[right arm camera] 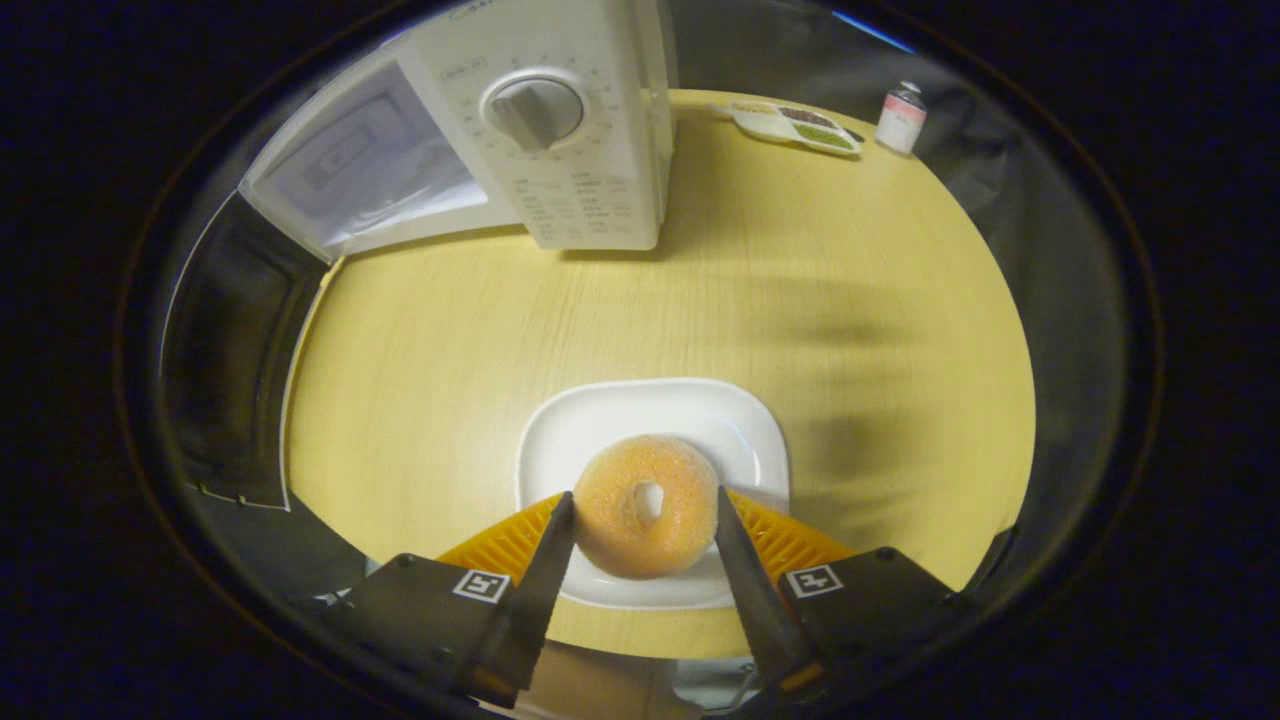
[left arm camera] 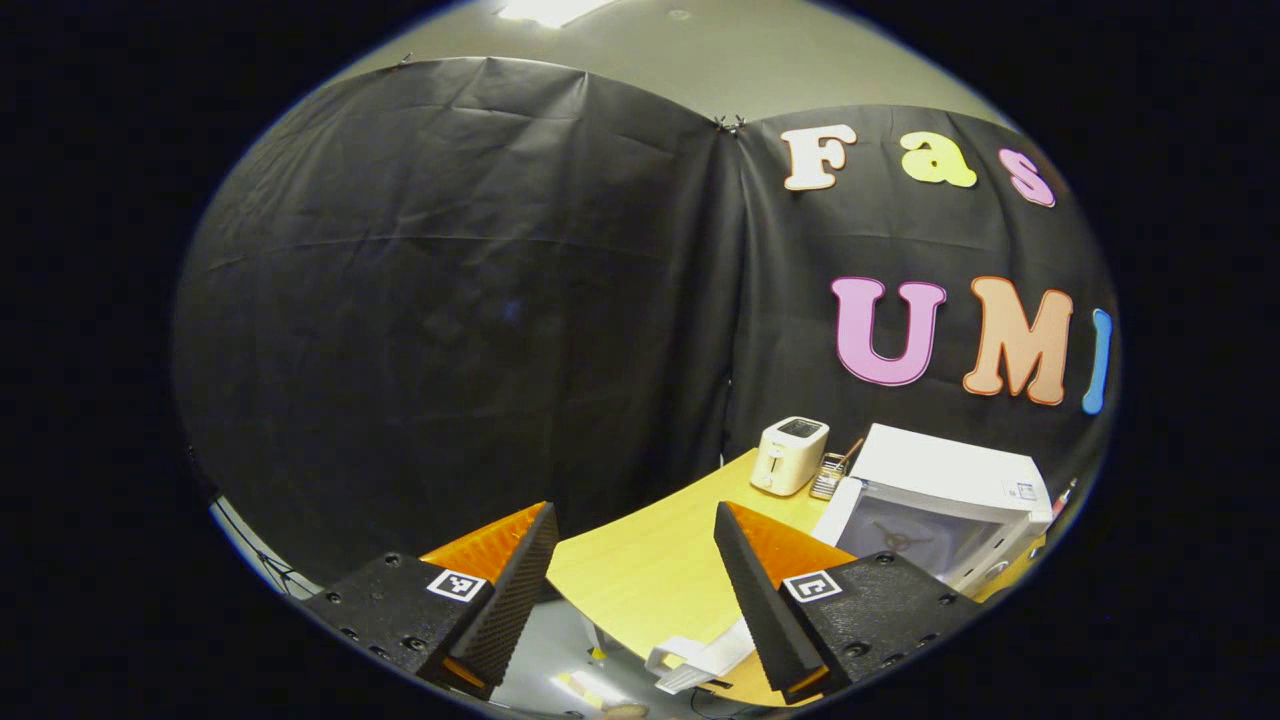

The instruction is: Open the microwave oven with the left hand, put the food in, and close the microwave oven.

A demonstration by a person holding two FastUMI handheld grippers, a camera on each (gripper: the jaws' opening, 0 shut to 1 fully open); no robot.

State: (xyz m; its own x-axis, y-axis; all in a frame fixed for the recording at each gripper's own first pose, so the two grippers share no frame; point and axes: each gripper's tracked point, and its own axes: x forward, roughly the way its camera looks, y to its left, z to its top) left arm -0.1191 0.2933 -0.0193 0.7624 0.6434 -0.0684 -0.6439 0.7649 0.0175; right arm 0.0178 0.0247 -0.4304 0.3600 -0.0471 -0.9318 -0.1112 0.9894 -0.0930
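A sugared doughnut (right arm camera: 645,505) lies on a white square plate (right arm camera: 600,420) at the near side of the yellow table. My right gripper (right arm camera: 643,500) has closed in on the doughnut, one finger touching each side of it. The white microwave (right arm camera: 560,130) stands at the far left of the table in the right gripper view, dial facing me, and its door looks closed. My left gripper (left arm camera: 635,525) is open and holds nothing. It is raised and faces the booth wall. The microwave (left arm camera: 945,495) sits low to its right.
A white toaster (left arm camera: 790,455) and a small holder with sticks (left arm camera: 830,475) stand beside the microwave. A divided dish (right arm camera: 795,125) and a small bottle (right arm camera: 902,115) sit at the table's far edge. Folded white cloth (left arm camera: 700,660) lies near the table's front edge.
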